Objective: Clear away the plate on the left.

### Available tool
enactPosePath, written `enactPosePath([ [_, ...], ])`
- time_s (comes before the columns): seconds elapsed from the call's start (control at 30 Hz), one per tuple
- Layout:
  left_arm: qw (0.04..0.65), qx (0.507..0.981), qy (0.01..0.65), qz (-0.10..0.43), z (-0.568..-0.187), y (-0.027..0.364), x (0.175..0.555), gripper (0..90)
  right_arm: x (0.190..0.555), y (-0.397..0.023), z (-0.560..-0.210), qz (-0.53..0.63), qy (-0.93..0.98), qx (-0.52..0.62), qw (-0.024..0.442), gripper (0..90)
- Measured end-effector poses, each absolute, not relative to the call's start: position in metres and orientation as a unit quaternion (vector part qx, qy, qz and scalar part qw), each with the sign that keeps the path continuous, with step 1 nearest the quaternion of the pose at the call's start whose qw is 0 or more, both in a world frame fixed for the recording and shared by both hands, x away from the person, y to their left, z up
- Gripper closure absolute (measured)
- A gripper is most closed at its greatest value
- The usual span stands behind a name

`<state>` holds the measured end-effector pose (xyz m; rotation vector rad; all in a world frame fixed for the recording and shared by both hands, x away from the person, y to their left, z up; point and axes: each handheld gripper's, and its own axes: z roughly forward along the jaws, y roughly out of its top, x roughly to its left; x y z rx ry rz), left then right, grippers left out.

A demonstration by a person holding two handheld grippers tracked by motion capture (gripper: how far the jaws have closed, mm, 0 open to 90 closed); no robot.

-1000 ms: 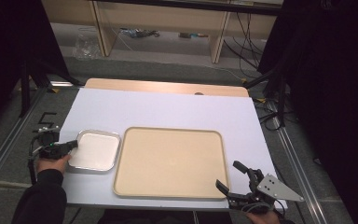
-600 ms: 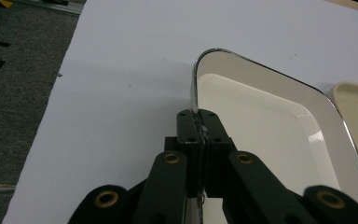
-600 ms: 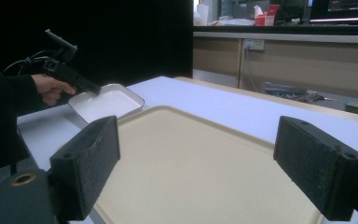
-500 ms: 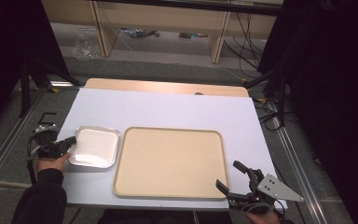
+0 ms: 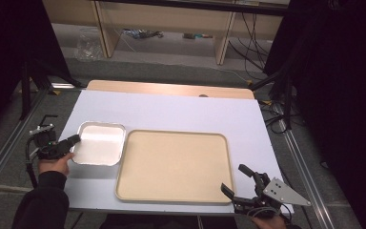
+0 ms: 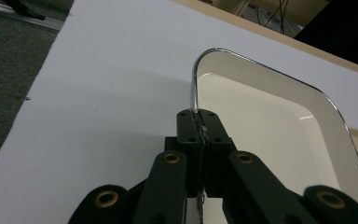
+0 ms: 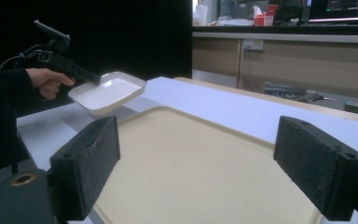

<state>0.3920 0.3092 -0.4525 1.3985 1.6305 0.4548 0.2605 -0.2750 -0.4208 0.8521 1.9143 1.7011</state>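
White sheeting covers the table (image 5: 171,112); at middle left of the high view the left gripper (image 5: 69,141) has its jaws clenched on the thin rim of a small white rectangular metal dish (image 5: 100,143), lifted clear beside the wide beige plastic tray (image 5: 174,164). Such an edge pinch could let the dish swing or slip. At lower right the right gripper (image 5: 236,183) waits, jaws released

White dish (image 5: 99,143) with shiny silver rim. Beige tray (image 5: 174,164), plain. Surface (image 5: 181,112) pale lavender-white, tan wood edge. Both claws black: left claw (image 5: 75,139), right claw (image 5: 235,180). Floor grey.
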Motion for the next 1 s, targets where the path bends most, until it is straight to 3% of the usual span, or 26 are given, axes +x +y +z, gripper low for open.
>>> enactPosePath([
  [0.33, 0.479, 0.602, 0.619, 0.160, -0.436, 0.268, 0.389, 88.3, 0.261, -0.276, -0.421, 0.615, 0.692, 0.307, 0.222, 15.2],
  [1.0, 0.484, 0.667, 0.558, 0.098, -0.444, 0.186, 0.390, 88.4, 0.260, -0.276, -0.420, 0.612, 0.695, 0.309, 0.219, 15.2],
])
